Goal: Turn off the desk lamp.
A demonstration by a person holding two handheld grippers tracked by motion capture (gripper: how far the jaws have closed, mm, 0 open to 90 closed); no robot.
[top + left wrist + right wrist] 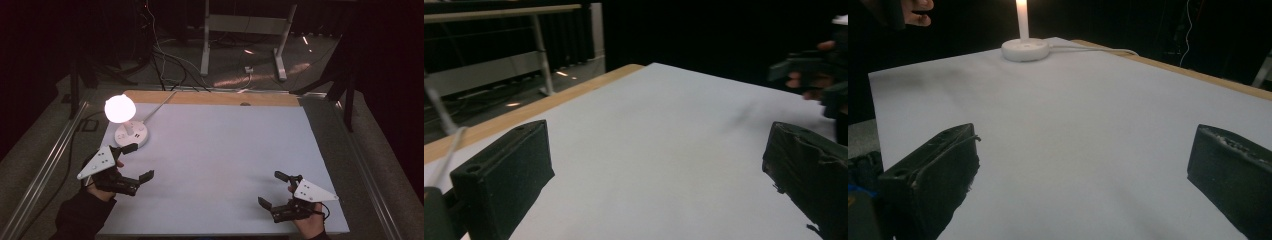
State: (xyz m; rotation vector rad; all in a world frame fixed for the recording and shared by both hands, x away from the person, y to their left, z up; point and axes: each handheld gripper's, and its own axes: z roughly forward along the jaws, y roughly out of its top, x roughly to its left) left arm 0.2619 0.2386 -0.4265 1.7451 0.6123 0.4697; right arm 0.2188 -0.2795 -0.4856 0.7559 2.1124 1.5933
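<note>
A darkened room surrounds a pale grey-white tabletop (225, 165) with a strip of light wood (210, 98) along its far edge; beyond it, black cables (165, 65) trail over the floor beneath the white metal legs of another table (242, 40).

At the far left of the tabletop stands a small white lamp with a round flat base (131, 135) and a glowing globe-shaped head (120, 108), its white cord (159, 106) running back over the wooden strip. In the right gripper view the lamp base (1025, 49) sits at the far end of the sheet with its lit stem rising from it.

Just in front of the lamp, the person's left hand holds the left tool (138, 161), a black two-jaw device topped by a grey three-cornered plate. Its jaws stand wide apart with nothing between them, one near the lamp base, the other lower over bare tabletop; the left gripper view shows the same gap with bare sheet (649, 165) in it.

Well apart, near the front right corner, the right hand holds the right tool (272, 189), of matching build. Its jaws are likewise spread and empty, pointing left across the tabletop, over the bare sheet (1083, 150) in its own view.
</note>
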